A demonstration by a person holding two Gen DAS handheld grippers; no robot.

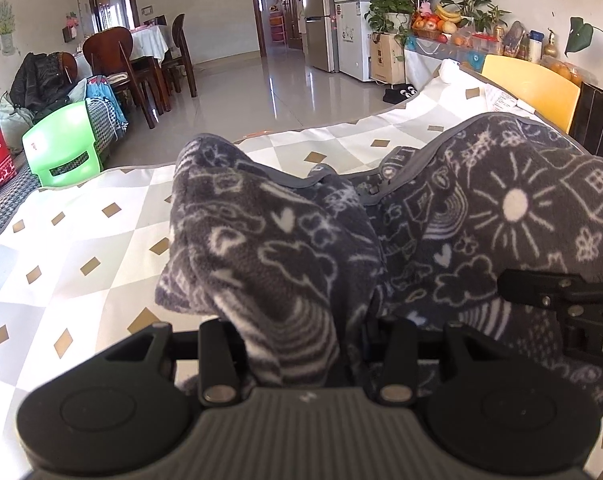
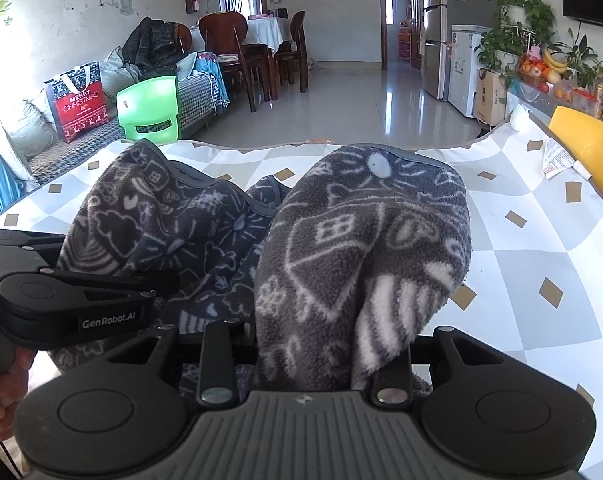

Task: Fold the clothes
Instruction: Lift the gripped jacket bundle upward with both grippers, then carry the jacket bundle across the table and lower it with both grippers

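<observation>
A grey fleece garment [image 1: 481, 208] printed with white doodles lies bunched on a table under a diamond-patterned cloth [image 1: 81, 240]. My left gripper [image 1: 301, 320] is shut on a fold of it, and the fabric rises up between the jaws and hides the fingertips. At the right of the same view, the other gripper's black body [image 1: 561, 300] rests against the fleece. In the right wrist view, my right gripper [image 2: 313, 340] is shut on another raised fold of the garment [image 2: 361, 240]. The left gripper's body [image 2: 81, 292] sits close by on the left, with a hand below it.
A yellow chair [image 2: 589, 148] stands at the table's right edge, with a printed paper [image 2: 557, 158] lying near it. A green plastic chair [image 2: 149, 108] sits past the far edge beside a sofa holding a Christmas bag [image 2: 79, 100]. Patterned cloth [image 2: 541, 248] shows around the garment.
</observation>
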